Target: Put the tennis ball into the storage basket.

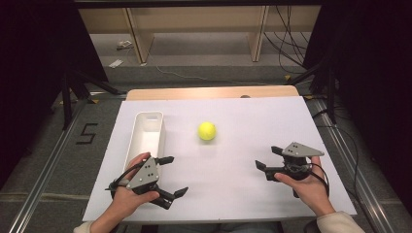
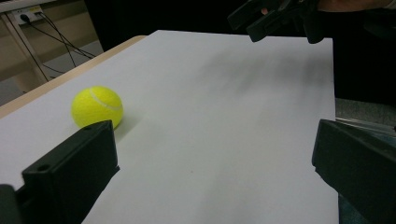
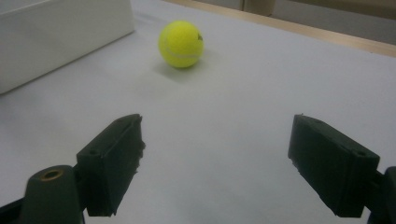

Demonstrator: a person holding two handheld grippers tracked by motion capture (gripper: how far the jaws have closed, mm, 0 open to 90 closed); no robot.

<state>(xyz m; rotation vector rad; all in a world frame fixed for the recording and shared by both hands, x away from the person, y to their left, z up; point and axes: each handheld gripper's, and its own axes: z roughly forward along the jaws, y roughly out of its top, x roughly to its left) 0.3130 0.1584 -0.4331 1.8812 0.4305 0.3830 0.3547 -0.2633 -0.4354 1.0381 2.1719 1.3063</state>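
Observation:
A yellow tennis ball (image 1: 207,131) rests on the white sheet near the table's middle; it also appears as the ball (image 2: 97,107) past my left jaws and the ball (image 3: 181,44) ahead of my right jaws. My left gripper (image 1: 177,175) hovers near the front left, open and empty, pointing right. My right gripper (image 1: 267,158) is held at the front right, open and empty, pointing left toward the ball. In the left gripper view the right gripper (image 2: 275,18) shows far off at the top.
A long white bin (image 1: 146,138) lies left of the ball, its side wall (image 3: 60,37) near my right gripper's view. A wooden table edge (image 1: 209,92) runs along the far side. Shelving legs and cables sit beyond on the floor.

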